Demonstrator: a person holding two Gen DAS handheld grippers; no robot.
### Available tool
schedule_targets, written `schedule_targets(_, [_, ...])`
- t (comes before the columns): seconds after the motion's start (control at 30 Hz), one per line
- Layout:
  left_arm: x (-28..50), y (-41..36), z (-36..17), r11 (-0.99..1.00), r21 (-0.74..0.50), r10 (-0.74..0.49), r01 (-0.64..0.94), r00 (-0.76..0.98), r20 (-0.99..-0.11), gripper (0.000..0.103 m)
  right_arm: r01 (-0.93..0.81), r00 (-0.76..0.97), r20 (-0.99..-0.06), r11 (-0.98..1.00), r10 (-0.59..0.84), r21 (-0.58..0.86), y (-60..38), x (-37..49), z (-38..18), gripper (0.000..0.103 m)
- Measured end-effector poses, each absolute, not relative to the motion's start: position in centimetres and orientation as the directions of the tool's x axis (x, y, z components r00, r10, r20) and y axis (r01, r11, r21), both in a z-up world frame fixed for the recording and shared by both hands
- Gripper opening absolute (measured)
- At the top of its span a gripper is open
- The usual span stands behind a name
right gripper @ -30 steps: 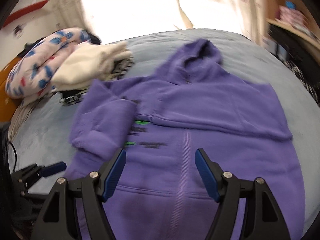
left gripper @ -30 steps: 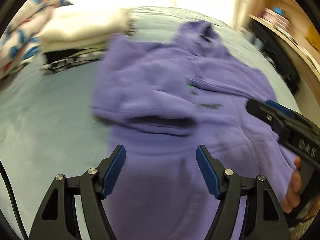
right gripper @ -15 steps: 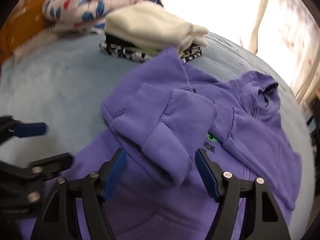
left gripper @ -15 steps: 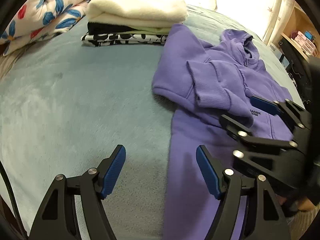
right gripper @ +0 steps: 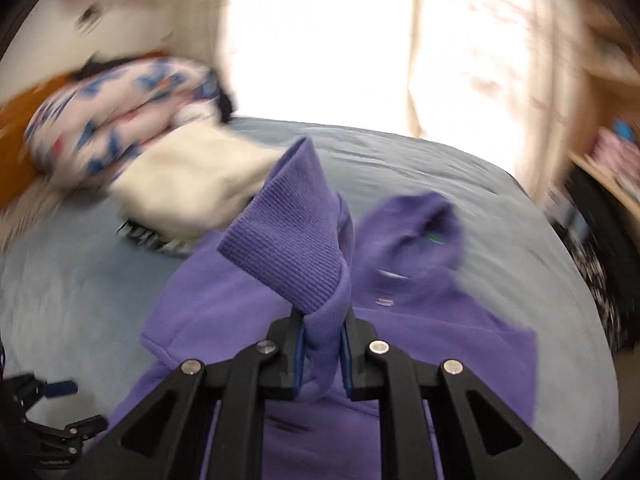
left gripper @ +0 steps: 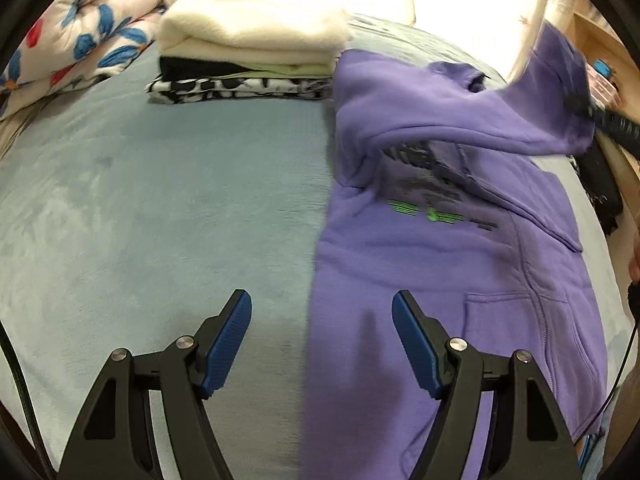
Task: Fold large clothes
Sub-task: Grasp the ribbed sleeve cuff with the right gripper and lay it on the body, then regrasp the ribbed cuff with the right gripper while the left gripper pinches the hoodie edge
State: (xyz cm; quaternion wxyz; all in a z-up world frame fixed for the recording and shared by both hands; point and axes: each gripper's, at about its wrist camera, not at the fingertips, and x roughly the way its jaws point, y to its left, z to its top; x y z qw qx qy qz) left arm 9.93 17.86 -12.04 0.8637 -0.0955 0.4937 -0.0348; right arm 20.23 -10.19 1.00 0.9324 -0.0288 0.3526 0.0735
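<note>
A purple hoodie (left gripper: 452, 264) lies face up on the blue-grey bed cover (left gripper: 160, 216), its black and green chest print showing. Its left sleeve (left gripper: 532, 92) is lifted off the body and stretched up to the right. My right gripper (right gripper: 323, 350) has its jaws closing on that sleeve (right gripper: 296, 248) just behind the ribbed cuff, the pads pressing the bunched fabric. In the left wrist view it shows only as a dark blur (left gripper: 576, 102) at the sleeve's end. My left gripper (left gripper: 322, 344) hangs open over the hoodie's left hem edge, nothing between its fingers.
A stack of folded clothes (left gripper: 248, 52), cream on top, sits at the back of the bed. A floral quilt (left gripper: 76, 36) is bundled at the back left. Wooden shelves (left gripper: 608, 52) stand on the right. A person's hand (left gripper: 634, 268) shows at the right edge.
My right gripper went from open above the folded sleeve to shut on it and lifted it up to the right, baring the chest print. My left gripper stayed open and slid slightly sideways.
</note>
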Motion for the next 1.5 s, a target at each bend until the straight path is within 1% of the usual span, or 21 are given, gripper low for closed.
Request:
schedule_targets(0.07, [10.1,16.8,-12.3,0.982,-0.189,-0.16,-0.006,0.501,-0.85,0.071,-0.086,0.648,-0.757,0.996,0.08,0.031,-14.3,20.5,-2.3,0.033])
schedule_targets(0.1, [10.1,16.4,-12.4,0.983,-0.185,-0.163,0.004,0.495,-0.854,0.071,-0.047,0.583,-0.81,0.998,0.066,0.047,-16.5,20.2,-4.6,0.049])
schedule_targets(0.13, [10.3,15.9,-12.6,0.983,-0.182,-0.168,0.019,0.486,-0.858,0.071,-0.029,0.552,-0.831,0.998,0.068,0.063,-17.8,19.9,-6.0,0.052])
schedule_targets(0.23, [11.3,14.8,-12.8,0.983,-0.172,-0.18,0.061,0.469,-0.865,0.071,0.034,0.484,-0.867,0.987,0.121,0.157,-22.3,18.5,-8.9,0.052])
schedule_targets(0.33, [13.4,14.2,-12.6,0.984,-0.148,-0.178,0.1,0.478,-0.86,0.071,0.078,0.494,-0.846,0.959,0.201,0.274,-25.2,18.3,-9.0,0.052])
schedule_targets(0.43, [17.1,14.2,-12.1,0.979,-0.16,-0.202,0.128,0.483,-0.852,0.071,0.092,0.519,-0.821,0.939,0.238,0.331,-26.4,19.6,-8.7,0.052])
schedule_targets(0.63, [26.3,14.8,-12.9,0.968,-0.223,-0.251,0.116,0.464,-0.849,0.071,0.087,0.5,-0.83,0.938,0.25,0.335,-26.4,25.6,-10.0,0.052])
schedule_targets(0.8, [32.2,15.1,-14.2,0.969,-0.231,-0.243,0.081,0.446,-0.862,0.071,0.107,0.464,-0.854,0.942,0.237,0.319,-26.8,29.2,-12.6,0.053])
schedule_targets(0.87, [34.0,15.0,-15.1,0.967,-0.247,-0.252,0.068,0.419,-0.872,0.071,0.107,0.471,-0.848,0.939,0.243,0.328,-27.0,29.6,-13.2,0.06])
schedule_targets(0.93, [35.2,14.7,-16.2,0.964,-0.255,-0.261,0.071,0.397,-0.88,0.071,0.083,0.487,-0.833,0.935,0.263,0.344,-26.7,29.8,-13.6,0.069])
schedule_targets(1.0, [36.3,14.3,-17.1,0.963,-0.262,-0.265,0.061,0.374,-0.889,0.071,0.051,0.495,-0.833,0.949,0.247,0.311,-25.7,29.6,-13.7,0.068])
schedule_targets(1.07, [37.0,13.9,-17.8,0.96,-0.276,-0.273,0.046,0.368,-0.889,0.071,0.005,0.49,-0.839,0.962,0.237,0.274,-24.7,29.5,-13.6,0.044])
schedule_targets(1.1, [37.1,13.8,-17.8,0.959,-0.279,-0.273,0.039,0.375,-0.886,0.066,-0.024,0.481,-0.838,0.959,0.258,0.282,-24.2,29.3,-13.5,0.024])
schedule_targets(1.13, [37.1,13.5,-17.6,0.954,-0.296,-0.287,0.038,0.393,-0.874,0.042,-0.029,0.49,-0.835,0.962,0.251,0.272,-24.0,28.9,-13.2,0.02])
schedule_targets(1.17, [37.1,13.3,-17.4,0.949,-0.313,-0.301,0.037,0.401,-0.865,0.033,-0.041,0.502,-0.829,0.964,0.247,0.262,-23.7,28.7,-12.7,0.018])
schedule_targets(1.23, [36.4,12.8,-16.3,0.96,-0.278,-0.254,0.015,0.457,-0.852,0.02,-0.059,0.559,-0.797,0.971,0.226,0.234,-23.4,27.9,-10.8,0.016])
schedule_targets(1.33, [35.2,11.7,-14.8,0.974,-0.224,-0.211,0.042,0.538,-0.816,0.019,-0.037,0.676,-0.721,0.984,0.154,0.175,-23.6,26.9,-8.2,0.016])
schedule_targets(1.37, [35.1,11.4,-15.0,0.977,-0.211,-0.201,0.045,0.546,-0.814,0.019,-0.018,0.683,-0.719,0.988,0.125,0.154,-23.8,27.1,-8.3,0.016])
schedule_targets(1.4, [35.2,11.0,-15.3,0.98,-0.194,-0.186,0.044,0.544,-0.818,0.02,0.0,0.667,-0.739,0.991,0.098,0.132,-23.7,27.8,-9.2,0.016])
schedule_targets(1.47, [35.9,10.1,-16.9,0.989,-0.143,-0.141,0.036,0.514,-0.846,0.026,0.017,0.581,-0.811,0.996,0.064,0.091,-23.2,29.5,-12.3,0.016])
schedule_targets(1.5, [36.2,10.0,-17.6,0.992,-0.118,-0.118,0.032,0.505,-0.855,0.036,0.019,0.548,-0.835,0.997,0.052,0.074,-23.0,30.1,-13.7,0.02])
